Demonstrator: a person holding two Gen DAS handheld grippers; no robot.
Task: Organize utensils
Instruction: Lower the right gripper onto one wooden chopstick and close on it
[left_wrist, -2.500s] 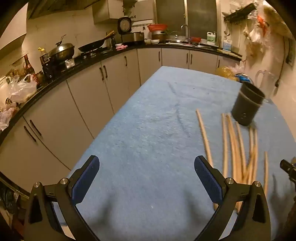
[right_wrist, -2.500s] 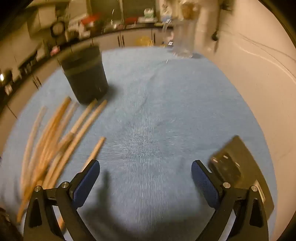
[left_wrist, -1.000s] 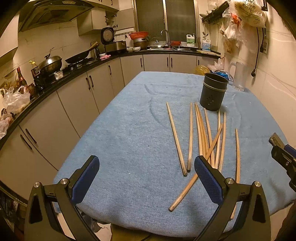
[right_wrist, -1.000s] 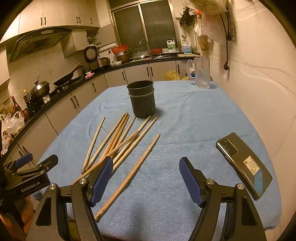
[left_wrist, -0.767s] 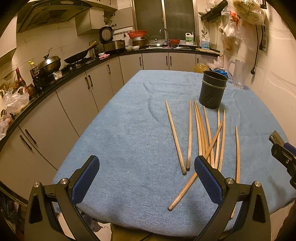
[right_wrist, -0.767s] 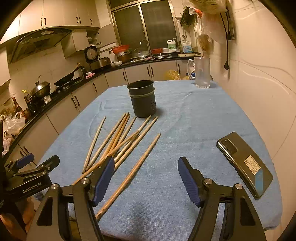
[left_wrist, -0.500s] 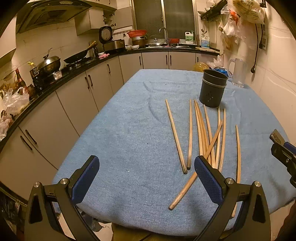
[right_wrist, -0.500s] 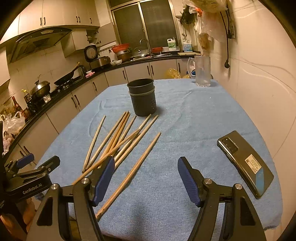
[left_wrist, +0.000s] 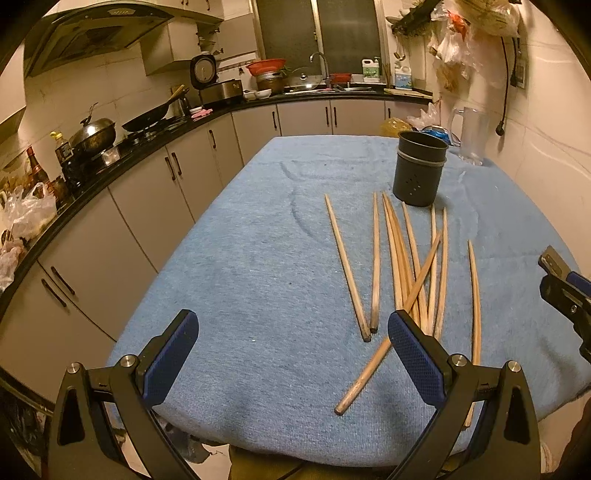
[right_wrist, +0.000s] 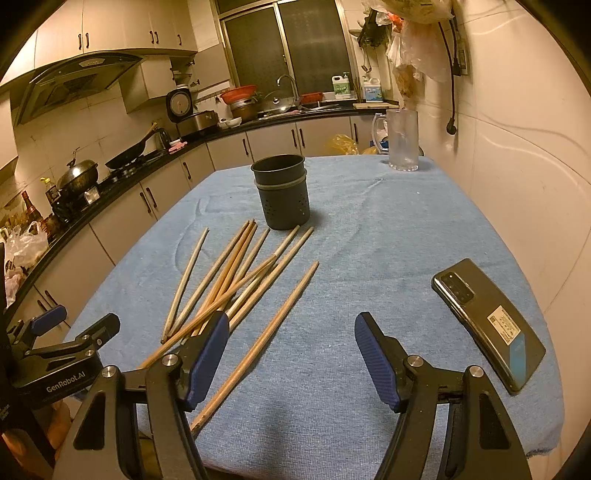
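Several wooden chopsticks (left_wrist: 406, 258) lie loose and partly crossed on the blue cloth-covered table (left_wrist: 258, 258), in front of a dark perforated utensil cup (left_wrist: 419, 171) that stands upright. They also show in the right wrist view (right_wrist: 236, 273), with the cup (right_wrist: 282, 197) behind them. My left gripper (left_wrist: 291, 354) is open and empty above the table's near edge, left of the chopstick ends. My right gripper (right_wrist: 290, 354) is open and empty, with one long chopstick (right_wrist: 266, 336) lying between its fingers below.
A black phone (right_wrist: 487, 321) lies on the cloth at the right. A clear pitcher (right_wrist: 402, 140) stands at the far right corner. The wall runs along the right side. Cabinets and a cluttered counter (left_wrist: 110, 158) run along the left. The table's near edge is close below both grippers.
Both grippers have pulled back from the table to its near edge over the last seconds. In the last half second almost nothing moved. Both stay open.
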